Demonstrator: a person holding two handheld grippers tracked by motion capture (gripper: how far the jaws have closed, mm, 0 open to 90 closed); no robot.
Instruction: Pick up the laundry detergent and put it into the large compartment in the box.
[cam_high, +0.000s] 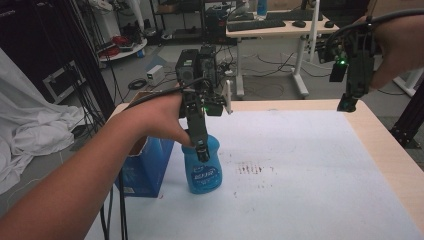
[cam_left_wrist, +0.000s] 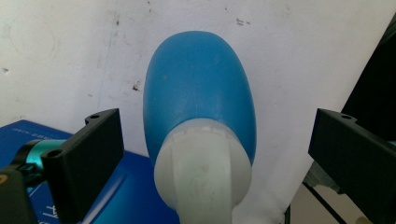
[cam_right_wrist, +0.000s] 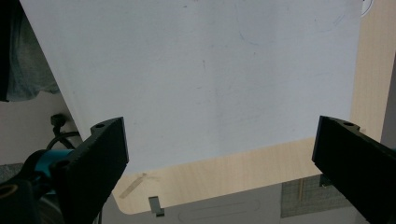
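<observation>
A blue plastic bottle (cam_high: 203, 171) with a white neck stands upright on the white sheet near the table's left edge. My left gripper (cam_high: 200, 148) points down over its top. In the left gripper view the blue bottle (cam_left_wrist: 200, 88) and its white neck (cam_left_wrist: 201, 173) sit between the two black jaws of the left gripper (cam_left_wrist: 217, 122), which stands open with wide gaps on both sides. My right gripper (cam_high: 348, 97) is held in the air over the table's far right corner. In its own view the right gripper (cam_right_wrist: 222, 130) is open with nothing between the jaws.
A blue box (cam_high: 145, 167) stands at the table's left edge, right beside the bottle, and the blue box (cam_left_wrist: 128, 184) lies under the left jaw. A white sheet (cam_high: 310, 165) covers the wooden table (cam_high: 385, 150); it bears a reddish stain (cam_high: 250, 168). Desks and cables lie beyond.
</observation>
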